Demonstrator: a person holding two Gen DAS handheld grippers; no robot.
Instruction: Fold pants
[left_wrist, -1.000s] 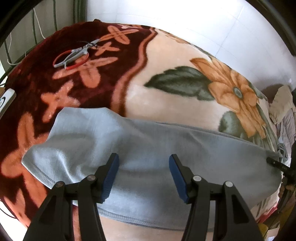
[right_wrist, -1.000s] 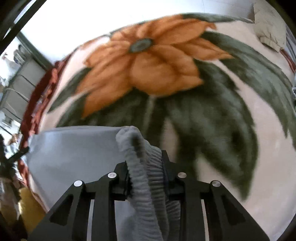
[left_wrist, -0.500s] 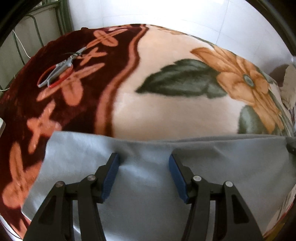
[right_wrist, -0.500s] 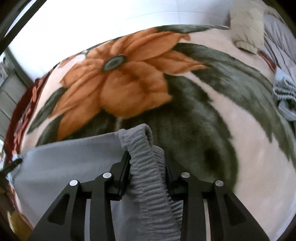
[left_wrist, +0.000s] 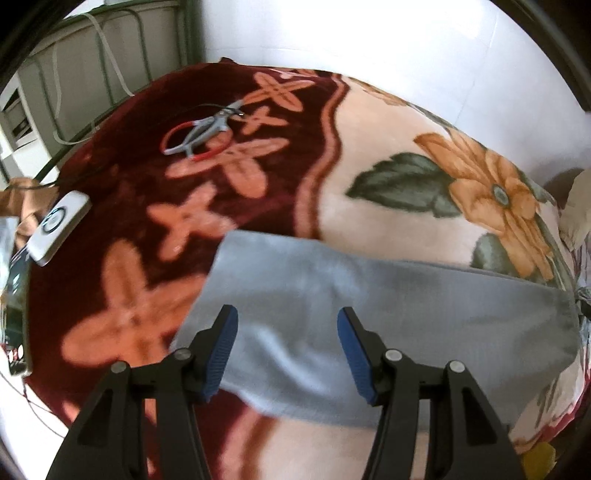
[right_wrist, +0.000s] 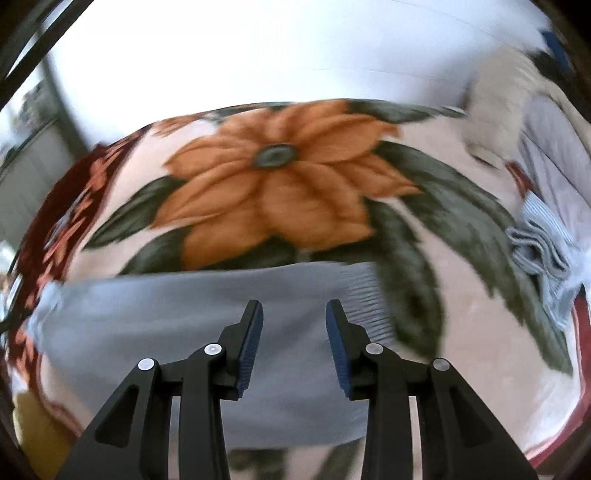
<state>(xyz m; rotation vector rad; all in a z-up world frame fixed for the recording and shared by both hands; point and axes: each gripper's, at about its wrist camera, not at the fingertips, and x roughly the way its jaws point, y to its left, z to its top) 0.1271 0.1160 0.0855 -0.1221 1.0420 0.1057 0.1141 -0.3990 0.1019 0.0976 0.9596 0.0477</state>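
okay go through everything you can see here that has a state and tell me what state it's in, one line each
left gripper: open, holding nothing.
right gripper: open, holding nothing.
pants: lying flat on the blanket, released.
waistband: flat, at the pants' right end.
scissors: lying on the blanket; open or closed, cannot tell.
blanket: spread out.

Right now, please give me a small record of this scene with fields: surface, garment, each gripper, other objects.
surface: floral blanket
garment: grey pants lying flat, ribbed waistband at the right end
left gripper: open, holds nothing
right gripper: open, holds nothing
other objects: scissors, white device, striped cloth
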